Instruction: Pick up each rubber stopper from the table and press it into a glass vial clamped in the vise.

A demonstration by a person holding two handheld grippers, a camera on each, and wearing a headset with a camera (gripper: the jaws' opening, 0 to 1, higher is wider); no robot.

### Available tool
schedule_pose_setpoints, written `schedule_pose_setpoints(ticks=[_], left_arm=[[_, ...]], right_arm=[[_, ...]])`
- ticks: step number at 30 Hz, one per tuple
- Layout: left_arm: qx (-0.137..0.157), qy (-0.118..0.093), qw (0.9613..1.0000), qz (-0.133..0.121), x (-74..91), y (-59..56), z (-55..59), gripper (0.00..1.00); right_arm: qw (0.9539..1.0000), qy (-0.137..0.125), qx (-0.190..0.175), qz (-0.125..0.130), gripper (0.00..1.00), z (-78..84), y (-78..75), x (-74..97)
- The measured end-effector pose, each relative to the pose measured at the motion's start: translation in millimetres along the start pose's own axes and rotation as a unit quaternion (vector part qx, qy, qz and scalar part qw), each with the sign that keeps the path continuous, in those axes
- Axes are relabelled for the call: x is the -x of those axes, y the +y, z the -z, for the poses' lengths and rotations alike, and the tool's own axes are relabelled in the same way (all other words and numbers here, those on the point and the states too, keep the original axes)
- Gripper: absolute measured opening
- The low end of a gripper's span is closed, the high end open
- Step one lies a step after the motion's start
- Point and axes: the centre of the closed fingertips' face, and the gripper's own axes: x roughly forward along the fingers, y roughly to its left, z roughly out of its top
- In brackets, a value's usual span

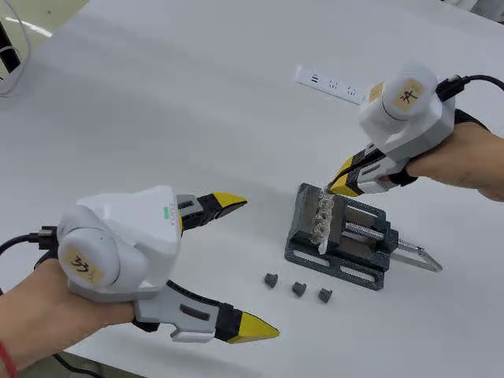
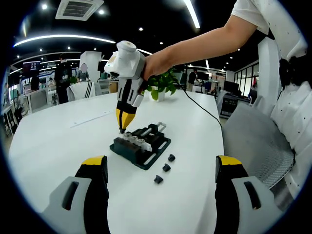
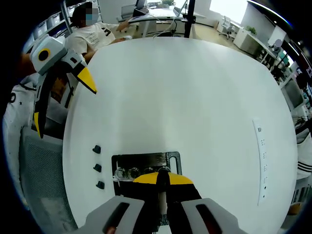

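Note:
A dark vise (image 1: 346, 256) holds a row of clear glass vials (image 1: 323, 218). My right gripper (image 1: 334, 186) points down at the far end of that row, its jaws shut on a small dark stopper (image 2: 122, 130) right above a vial. In the right gripper view the shut tips (image 3: 163, 178) hang over the vise (image 3: 146, 160) and vials (image 3: 126, 172). Three dark rubber stoppers (image 1: 299, 289) lie on the table in front of the vise. My left gripper (image 1: 242, 265) is open and empty, left of them; its yellow tips (image 2: 161, 163) frame the vise (image 2: 141, 145) and stoppers (image 2: 166, 167).
A white power strip (image 1: 335, 84) lies on the white table (image 1: 157, 118) behind the vise. The vise's screw handle (image 1: 417, 256) sticks out to the right. Chairs and a person stand beyond the table's edge (image 3: 66, 146).

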Motion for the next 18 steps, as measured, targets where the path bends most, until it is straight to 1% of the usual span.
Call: schedule_pose_setpoints(ticks=[8,18], left_arm=[[0.0,0.0,1.0,0.001,-0.1,0.2,-0.2,0.9],[0.0,-0.003,1.0,0.001,-0.2,1.5,-1.2,0.91]], right_arm=[[1.0,0.002,0.003,0.0,0.0,-0.8,-0.2,-0.2],[0.9997,0.009,0.023,0.006,0.0,-1.4,-0.5,-1.4]])
